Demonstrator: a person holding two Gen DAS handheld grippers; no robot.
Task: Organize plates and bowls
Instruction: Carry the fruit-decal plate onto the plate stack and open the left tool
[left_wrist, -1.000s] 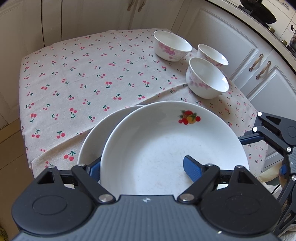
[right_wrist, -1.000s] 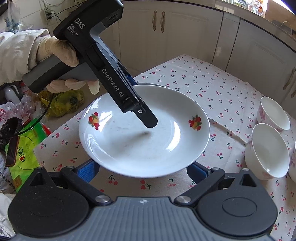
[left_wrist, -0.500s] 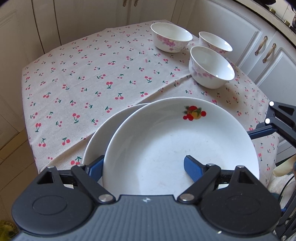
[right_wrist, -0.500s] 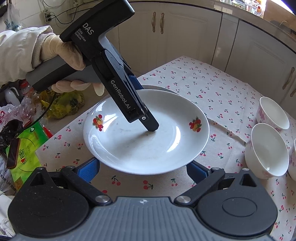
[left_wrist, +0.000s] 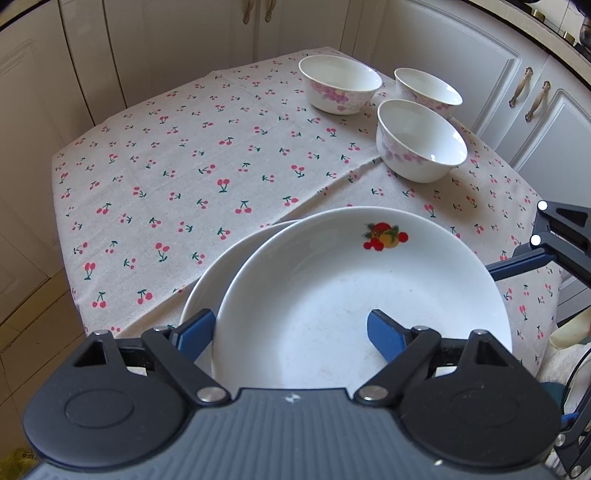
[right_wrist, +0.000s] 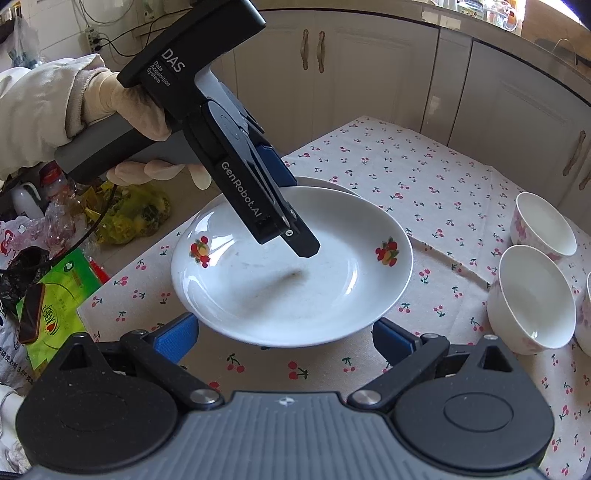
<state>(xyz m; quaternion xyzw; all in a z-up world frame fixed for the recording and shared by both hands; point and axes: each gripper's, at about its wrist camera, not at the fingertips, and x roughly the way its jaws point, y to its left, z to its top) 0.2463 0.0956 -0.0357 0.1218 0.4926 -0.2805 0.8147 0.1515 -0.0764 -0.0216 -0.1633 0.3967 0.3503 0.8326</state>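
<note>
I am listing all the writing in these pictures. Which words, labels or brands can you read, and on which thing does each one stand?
"DAS": top block of the left gripper, seen in the right wrist view.
"Data Acquisition System": small print under it on the same block.
"GenRobot.AI": along that gripper's side arm.
Green packet beside the table: printed characters, too blurred to read.
Plates, bowls and tablecloth: pictures only, no text.

Cherry-print tablecloth (left_wrist: 207, 155), white cabinets (right_wrist: 373, 74), green packet (right_wrist: 55, 314), wall socket (right_wrist: 90, 37)
</note>
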